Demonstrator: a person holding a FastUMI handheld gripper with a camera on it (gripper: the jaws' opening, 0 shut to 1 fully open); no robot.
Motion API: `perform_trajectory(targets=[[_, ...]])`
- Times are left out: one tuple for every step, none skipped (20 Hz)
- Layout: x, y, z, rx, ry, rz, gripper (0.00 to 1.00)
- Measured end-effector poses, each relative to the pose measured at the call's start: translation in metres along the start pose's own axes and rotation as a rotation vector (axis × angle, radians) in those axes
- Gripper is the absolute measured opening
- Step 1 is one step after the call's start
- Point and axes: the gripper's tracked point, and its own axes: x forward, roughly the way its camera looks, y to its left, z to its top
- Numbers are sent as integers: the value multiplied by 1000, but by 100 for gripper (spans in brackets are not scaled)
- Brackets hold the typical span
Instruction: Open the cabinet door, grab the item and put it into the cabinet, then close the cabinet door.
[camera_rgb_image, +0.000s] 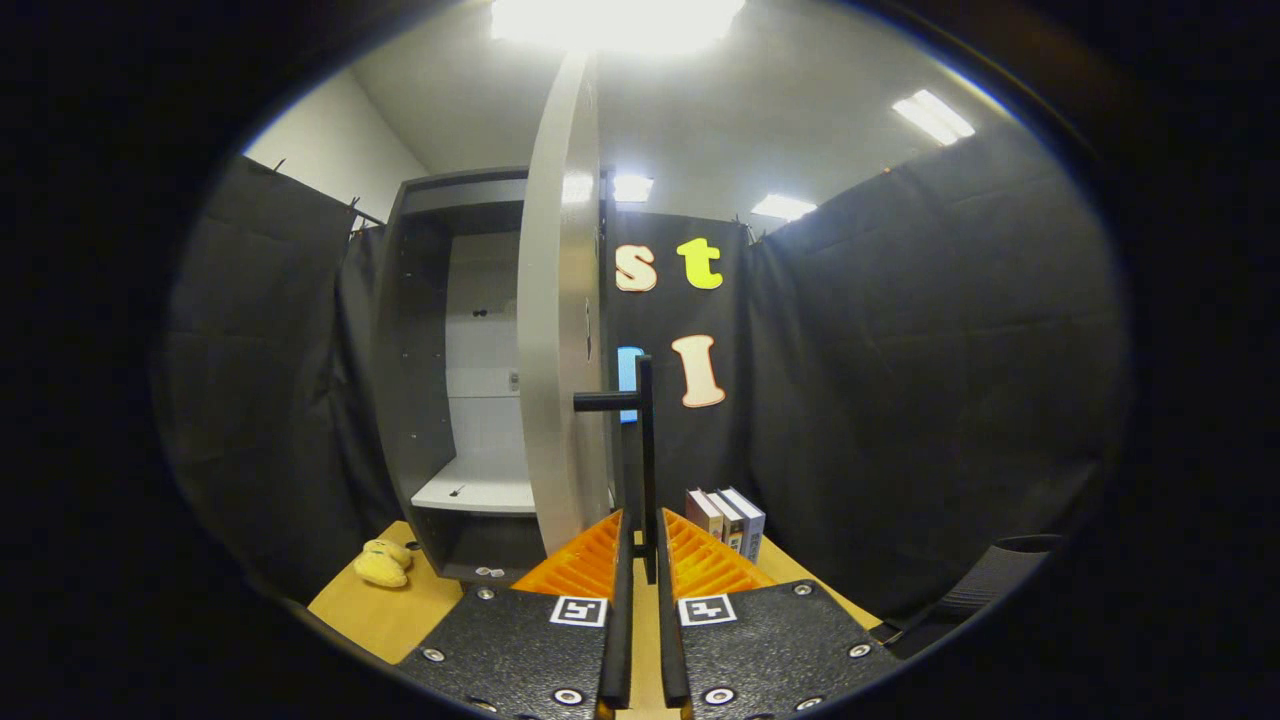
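Cabinet door (556, 330) grey, swung open edge-on; its black bar handle (645, 450) sits between the narrow jaws (640, 545), both pressing it. Yellow plush item (383, 563) lies on counter (370, 610), beside cabinet (425, 380).

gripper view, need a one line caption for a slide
Gripper jaws clamped on the black handle of the open cabinet door; yellow plush toy beside the cabinet.

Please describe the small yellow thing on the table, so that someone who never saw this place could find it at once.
Start from the tall grey cabinet, whose door stands open with the gripper shut on its black handle. At the cabinet's foot, on the wooden table on the side away from the books, lies a yellow plush toy. It is the one soft, rounded, yellow thing there.
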Motion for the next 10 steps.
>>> perform_trajectory(targets=[[-2, -1, 1, 1, -4, -11, 13], [-2, -4, 2, 1, -12, -29, 12], [-4, -12, 1, 4, -19, -54, 11], [-7, -18, 0, 13, -26, -77, 13], [-11, -26, -1, 22, -37, -104, 15], [-16, -33, -1, 31, -49, -131, 22], [-18, -39, -1, 37, -59, -156, 29], [-20, -41, -2, 51, -72, -158, 36], [-25, -39, -2, 74, -81, -144, 51], [-28, -34, -3, 94, -91, -141, 66]])
